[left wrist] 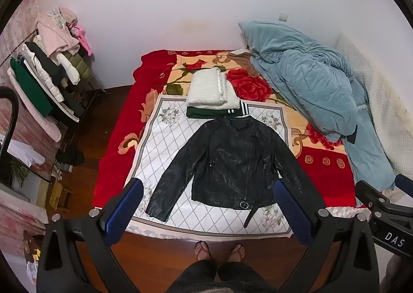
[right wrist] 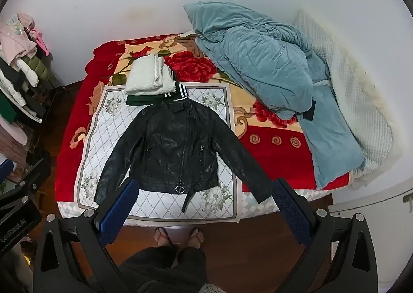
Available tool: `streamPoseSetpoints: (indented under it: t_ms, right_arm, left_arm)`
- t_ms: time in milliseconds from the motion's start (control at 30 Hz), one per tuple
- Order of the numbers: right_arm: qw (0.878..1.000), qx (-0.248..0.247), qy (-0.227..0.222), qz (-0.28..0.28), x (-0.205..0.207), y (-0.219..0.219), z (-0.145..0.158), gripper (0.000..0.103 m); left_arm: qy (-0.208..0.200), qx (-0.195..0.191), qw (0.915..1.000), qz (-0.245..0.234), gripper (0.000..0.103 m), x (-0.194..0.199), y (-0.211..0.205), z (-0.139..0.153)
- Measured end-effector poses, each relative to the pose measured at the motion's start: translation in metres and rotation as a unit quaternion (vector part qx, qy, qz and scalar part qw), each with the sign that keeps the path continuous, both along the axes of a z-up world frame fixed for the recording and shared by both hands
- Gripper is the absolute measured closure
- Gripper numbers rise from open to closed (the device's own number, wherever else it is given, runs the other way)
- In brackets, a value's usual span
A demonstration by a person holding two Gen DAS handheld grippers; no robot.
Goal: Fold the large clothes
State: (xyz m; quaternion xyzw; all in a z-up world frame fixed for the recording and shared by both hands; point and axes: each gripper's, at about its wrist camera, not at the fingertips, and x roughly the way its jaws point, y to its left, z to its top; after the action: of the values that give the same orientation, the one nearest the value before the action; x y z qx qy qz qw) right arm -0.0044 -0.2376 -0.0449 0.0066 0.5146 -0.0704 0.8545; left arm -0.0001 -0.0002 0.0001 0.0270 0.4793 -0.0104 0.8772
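**Jacket spread flat, fold not yet begun**

A black jacket (left wrist: pixel 232 161) lies face up and unfolded on a white mat (left wrist: pixel 165 143) at the near end of the bed (left wrist: pixel 113 153). Its sleeves are spread out to left and right, its collar points to the far side, and its hem and belt buckle lie toward the near edge. Just beyond the collar sits a stack (left wrist: pixel 211 91) of folded clothes: a white fleecy piece on top of a green one with striped trim. By that stack, some pieces look already done. The jacket appears to be the piece in hand, and every fold on it is still to make, sleeves and body alike. A rack (left wrist: pixel 49 70) at the far left carries more garments; whether they are part of the job cannot be told.

Both tools hover over the near edge of the bed, pointing steeply down at the jacket, touching nothing. The left tool (left wrist: pixel 206 213) has its jaws spread wide and empty, with the jacket's hem and left sleeve seen between them. The right tool (right wrist: pixel 204 210) is likewise wide open and empty, framing the hem and the right sleeve's cuff. A person's sandalled feet (right wrist: pixel 178 236) stand on the floor just near of the bed.
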Motion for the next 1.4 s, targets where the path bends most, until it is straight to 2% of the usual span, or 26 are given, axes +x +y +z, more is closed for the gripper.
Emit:
streamPoseSetpoints:
  t_ms: [1033,1400]
  right_arm:
    - [1.000,-0.003,-0.001,0.004,0.007,0.005,0.009,0.000]
    - [1.000,-0.004,-0.003,0.007,0.008,0.004,0.011,0.000]
  left_arm:
    - [-0.002,-0.009,1.0000,-0.001,0.000,0.001,-0.001,-0.002]
    - [-0.006,-0.008,0.9999,-0.002,0.000,0.015,-0.016,0.012]
